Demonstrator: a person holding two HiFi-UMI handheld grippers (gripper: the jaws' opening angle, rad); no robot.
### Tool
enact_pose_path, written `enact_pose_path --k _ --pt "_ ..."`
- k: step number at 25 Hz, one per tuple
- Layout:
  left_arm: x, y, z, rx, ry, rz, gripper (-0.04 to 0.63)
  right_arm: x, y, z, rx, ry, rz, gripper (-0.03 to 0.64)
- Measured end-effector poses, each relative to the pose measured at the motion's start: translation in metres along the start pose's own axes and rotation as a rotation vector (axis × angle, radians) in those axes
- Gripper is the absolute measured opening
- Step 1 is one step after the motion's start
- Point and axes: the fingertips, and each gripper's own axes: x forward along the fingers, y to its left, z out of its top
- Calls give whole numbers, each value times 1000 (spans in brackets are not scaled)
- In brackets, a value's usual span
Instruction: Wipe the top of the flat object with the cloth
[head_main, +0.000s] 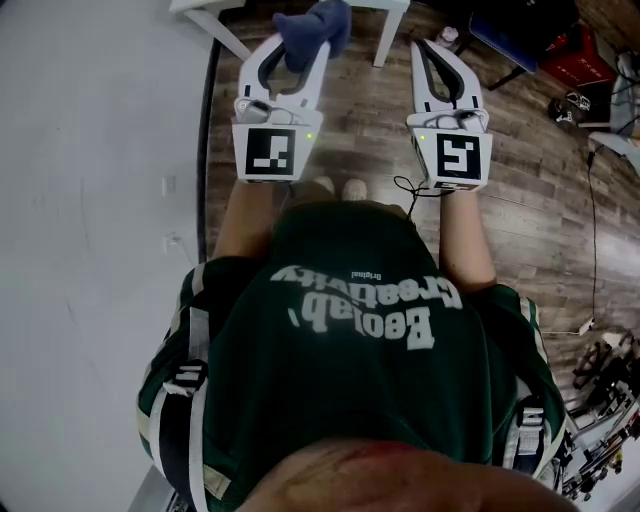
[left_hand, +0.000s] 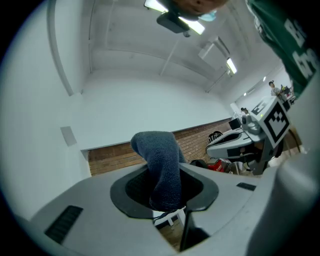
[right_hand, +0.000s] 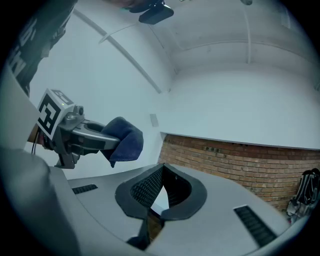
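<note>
A dark blue cloth (head_main: 315, 28) is pinched in my left gripper (head_main: 298, 45), which is held up in front of the person's chest. In the left gripper view the cloth (left_hand: 162, 167) stands up from between the shut jaws of that gripper (left_hand: 167, 202). My right gripper (head_main: 432, 50) is level with it on the right, jaws together with nothing in them. The right gripper view shows its own jaws (right_hand: 161, 192) meeting at the tip, and the left gripper with the cloth (right_hand: 124, 141) off to the left. No flat object is clearly in view.
White furniture legs (head_main: 388, 32) stand just beyond the grippers on a wood floor (head_main: 540, 170). A white wall (head_main: 90, 150) runs along the left. A red box (head_main: 578, 52) and cables lie at the far right. A brick wall strip (right_hand: 235, 160) lies ahead.
</note>
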Motion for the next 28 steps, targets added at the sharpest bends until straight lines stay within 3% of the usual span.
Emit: enact_pose_path --k 28 --pt "6 -11 -12 -25 14 -15 114 -1 -6 -22 48 26 17 -5"
